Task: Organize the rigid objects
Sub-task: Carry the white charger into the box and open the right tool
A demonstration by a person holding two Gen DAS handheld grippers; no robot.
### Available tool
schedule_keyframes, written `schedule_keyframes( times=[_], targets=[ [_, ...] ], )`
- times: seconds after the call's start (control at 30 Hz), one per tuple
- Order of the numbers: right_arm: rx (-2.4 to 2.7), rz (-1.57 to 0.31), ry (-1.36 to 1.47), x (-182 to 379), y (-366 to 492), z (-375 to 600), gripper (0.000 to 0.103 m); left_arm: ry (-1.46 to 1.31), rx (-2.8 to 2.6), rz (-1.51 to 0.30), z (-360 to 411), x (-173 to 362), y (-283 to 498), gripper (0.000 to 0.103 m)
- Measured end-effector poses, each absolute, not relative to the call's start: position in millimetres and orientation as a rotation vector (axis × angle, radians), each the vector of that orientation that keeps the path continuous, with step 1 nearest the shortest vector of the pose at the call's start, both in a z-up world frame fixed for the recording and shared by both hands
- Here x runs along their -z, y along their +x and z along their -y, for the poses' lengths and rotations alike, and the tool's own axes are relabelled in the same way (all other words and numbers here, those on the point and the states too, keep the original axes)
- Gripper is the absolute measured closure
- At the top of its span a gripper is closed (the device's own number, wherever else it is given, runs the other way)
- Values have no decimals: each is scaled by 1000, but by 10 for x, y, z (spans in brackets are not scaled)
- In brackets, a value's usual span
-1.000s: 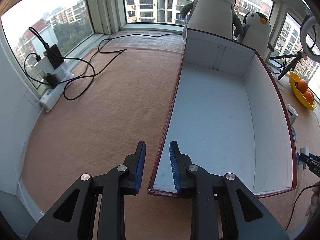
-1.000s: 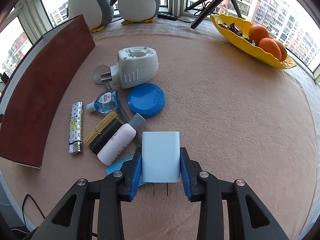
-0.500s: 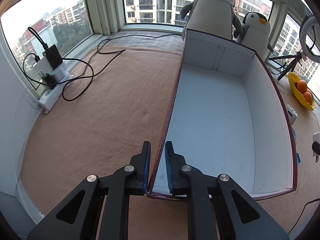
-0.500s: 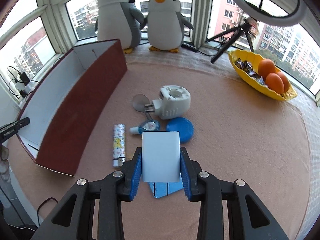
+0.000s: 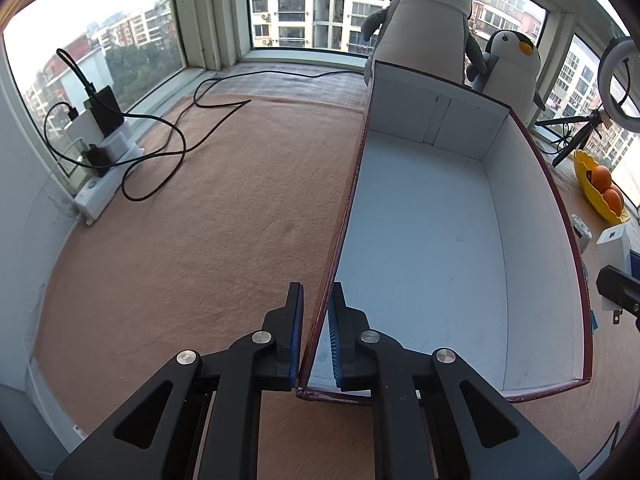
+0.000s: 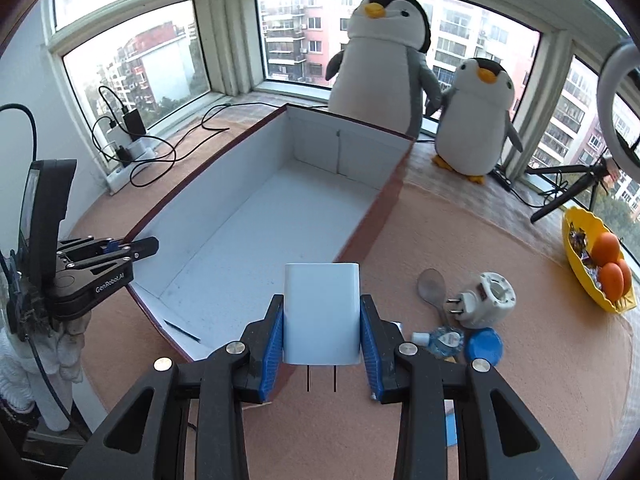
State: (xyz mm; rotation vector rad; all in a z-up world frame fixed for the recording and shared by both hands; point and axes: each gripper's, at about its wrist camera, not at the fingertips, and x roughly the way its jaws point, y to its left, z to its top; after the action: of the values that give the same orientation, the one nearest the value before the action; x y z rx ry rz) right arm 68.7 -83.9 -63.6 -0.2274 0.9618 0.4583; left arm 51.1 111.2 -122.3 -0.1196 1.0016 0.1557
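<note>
An open box (image 5: 420,240), white inside and dark red outside, lies on the tan rug. My left gripper (image 5: 316,292) straddles its left wall near the front corner, the blue pads shut on the thin wall. From the right wrist view that gripper (image 6: 150,245) sits at the box's (image 6: 256,216) left rim. My right gripper (image 6: 320,300) is shut on a white plug charger (image 6: 320,316), prongs pointing back at me, held above the box's near right corner. The charger (image 5: 614,248) also shows at the right edge of the left wrist view.
Right of the box lie a white plug-in device (image 6: 490,300), a spoon (image 6: 432,284), a blue lid (image 6: 484,346) and a small blue bottle (image 6: 444,336). A yellow fruit bowl (image 6: 576,248), two plush penguins (image 6: 380,60), a tripod (image 6: 568,196) and a power strip with cables (image 5: 104,152) ring the rug.
My right gripper rose and swung left with the charger, from over the loose items to the box's near corner. The left gripper's jaws narrowed onto the box wall.
</note>
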Motion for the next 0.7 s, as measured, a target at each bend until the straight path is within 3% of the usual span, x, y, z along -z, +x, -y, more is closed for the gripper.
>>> schedule_keyframes(
  times=[0.6,0.63,0.7],
  targets=[
    [-523,-974,-297,849,705,381,71,-120,-150,-1001,-1134,1247,529,95],
    [-525,-969,-296,838,705,375,68,-120,-150,-1001,-1135,1245,525,95],
    [-530,-961,-284,810,712,381,51,-120,-147,-1002,-1131,1249,530,95]
  ],
)
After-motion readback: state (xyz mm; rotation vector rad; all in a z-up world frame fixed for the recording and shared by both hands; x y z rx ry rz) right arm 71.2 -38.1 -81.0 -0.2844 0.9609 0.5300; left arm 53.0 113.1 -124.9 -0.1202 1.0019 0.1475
